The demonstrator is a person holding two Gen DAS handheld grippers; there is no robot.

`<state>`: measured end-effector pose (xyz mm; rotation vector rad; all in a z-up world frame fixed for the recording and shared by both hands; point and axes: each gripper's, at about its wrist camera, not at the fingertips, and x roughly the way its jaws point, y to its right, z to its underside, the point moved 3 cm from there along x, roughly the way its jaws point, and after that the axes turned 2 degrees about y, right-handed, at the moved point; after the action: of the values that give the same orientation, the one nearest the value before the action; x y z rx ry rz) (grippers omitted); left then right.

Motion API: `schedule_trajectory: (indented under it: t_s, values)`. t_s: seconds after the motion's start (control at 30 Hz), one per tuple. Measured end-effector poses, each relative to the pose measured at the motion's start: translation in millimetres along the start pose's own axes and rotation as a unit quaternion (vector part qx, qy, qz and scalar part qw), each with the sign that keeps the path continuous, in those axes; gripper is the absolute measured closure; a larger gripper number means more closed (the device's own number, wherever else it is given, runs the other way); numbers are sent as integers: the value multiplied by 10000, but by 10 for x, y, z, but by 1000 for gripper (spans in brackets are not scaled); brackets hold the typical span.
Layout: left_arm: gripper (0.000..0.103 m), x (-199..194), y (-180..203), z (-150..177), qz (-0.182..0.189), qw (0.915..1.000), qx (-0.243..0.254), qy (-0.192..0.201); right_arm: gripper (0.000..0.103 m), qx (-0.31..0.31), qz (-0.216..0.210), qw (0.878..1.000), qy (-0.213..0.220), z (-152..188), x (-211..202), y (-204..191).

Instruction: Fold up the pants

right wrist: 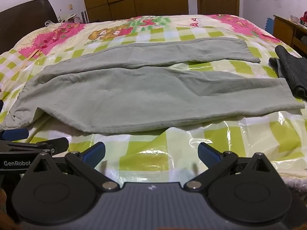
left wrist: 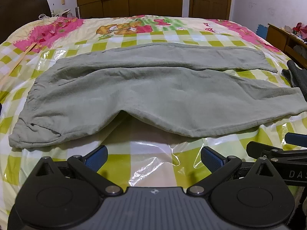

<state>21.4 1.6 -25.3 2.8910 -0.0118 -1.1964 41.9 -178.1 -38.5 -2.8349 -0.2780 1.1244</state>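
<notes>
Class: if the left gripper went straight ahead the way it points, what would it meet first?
Probably the near edge of the green pants, after crossing bare plastic-covered bedspread. The left gripper is open; depth is uncertain.

Matt crinkled cloth pants (left wrist: 145, 90), seemingly cotton
</notes>
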Motion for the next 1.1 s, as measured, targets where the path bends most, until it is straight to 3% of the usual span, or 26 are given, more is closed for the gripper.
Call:
schedule_trajectory:
  t_s: [1.1]
  values:
    - [0,36,-10,12,-37,10000,16,-60,1,25,-62,10000,-67,25,11,-17]
